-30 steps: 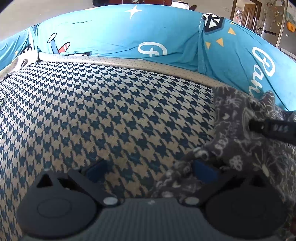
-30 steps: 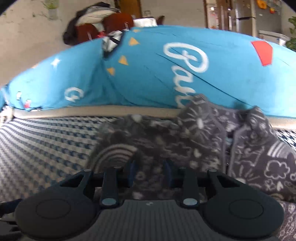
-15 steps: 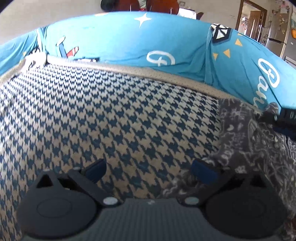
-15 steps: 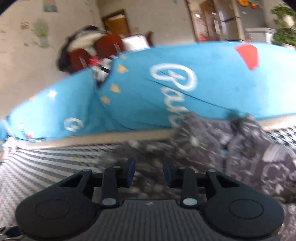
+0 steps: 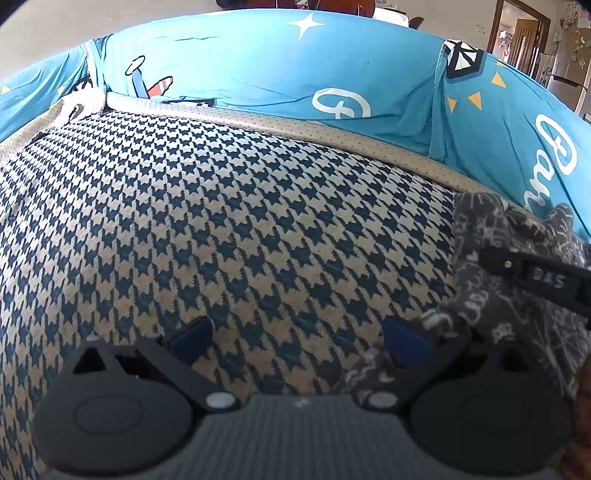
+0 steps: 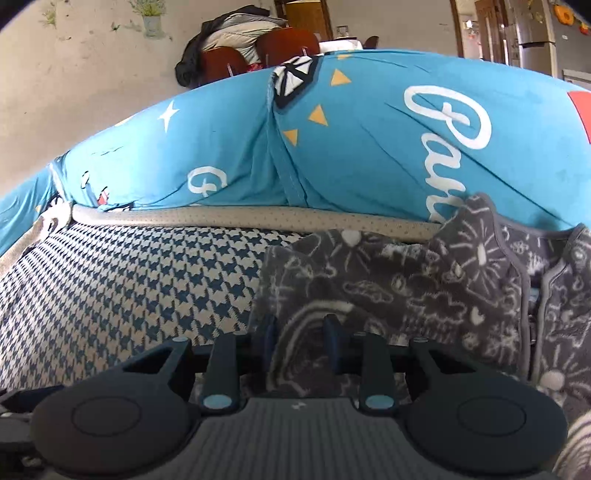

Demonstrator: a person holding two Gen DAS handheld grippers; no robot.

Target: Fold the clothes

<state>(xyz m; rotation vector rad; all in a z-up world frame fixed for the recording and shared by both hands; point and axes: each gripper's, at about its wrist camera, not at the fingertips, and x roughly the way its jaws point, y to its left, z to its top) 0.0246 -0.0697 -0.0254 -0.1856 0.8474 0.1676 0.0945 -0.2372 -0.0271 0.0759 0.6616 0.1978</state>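
A dark grey fleece garment printed with white doodles of suns, clouds and a rainbow lies rumpled on a houndstooth-patterned cushion, its far edge up against the beige piped border where the seat meets a bright blue cover bearing white script lettering, stars and yellow triangles. In the right wrist view, the right hand-held gripper sits low over the near left part of the garment, its blue-padded fingers drawn close together with a fold of the fleece caught between them, right at the rainbow print. In the left wrist view, the left hand-held gripper rests over the cushion with its fingers spread wide: the left pad stands over bare houndstooth weave, while the right pad lies against the garment's near corner, and nothing is held between them. A black part of the other tool, marked with pale lettering, crosses the garment at the right edge of that view. Behind the blue cover, the right wrist view shows a pale wall, brown chairs piled with dark clothing, and a steel refrigerator at far right.
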